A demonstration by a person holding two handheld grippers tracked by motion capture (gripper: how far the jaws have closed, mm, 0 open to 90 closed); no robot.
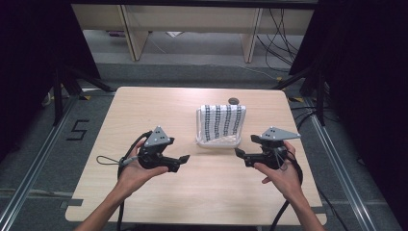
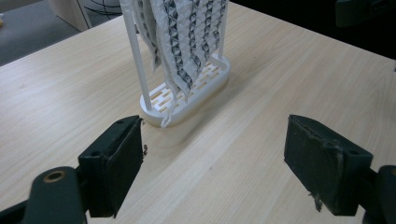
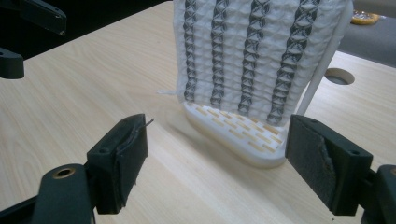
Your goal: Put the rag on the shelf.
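Cloth (image 1: pixel 222 121), white with dark patterned stripes, draped over a white rack (image 1: pixel 217 141); the rack is the landmark for all placings below.

Rack: upright frame on a slotted oval base, standing on the table (image 1: pixel 144 110) a little beyond centre. A round hole (image 1: pixel 234 100) in the tabletop lies just behind it.

Cloth: hangs in folds from the top bar down to the base, one thin corner trailing over the base's near end, as the left gripper view shows (image 2: pixel 166 122).

Left gripper (image 1: pixel 179 162): near the rack, to its front left, clear of it. Jaws wide, holding nothing.

Right gripper (image 1: pixel 240 155): near the rack, to its front right, clear of it. Jaws wide, holding nothing.

Step in hand, as judged: approach to take the cloth off the rack.

Handling notes:
- Rack looks light and narrow-footed; a sideways tug would likely tip or drag it.
- Bring each gripper to its own side of the rack and close on the cloth's hanging side edges, not on the frame posts.
- Pinch well up, near the top bar, so the fabric lifts free.
- Raise both together, straight up, until the cloth clears the bar.
- Keep the pinch deep; the quilted weave may slip from a shallow bite.
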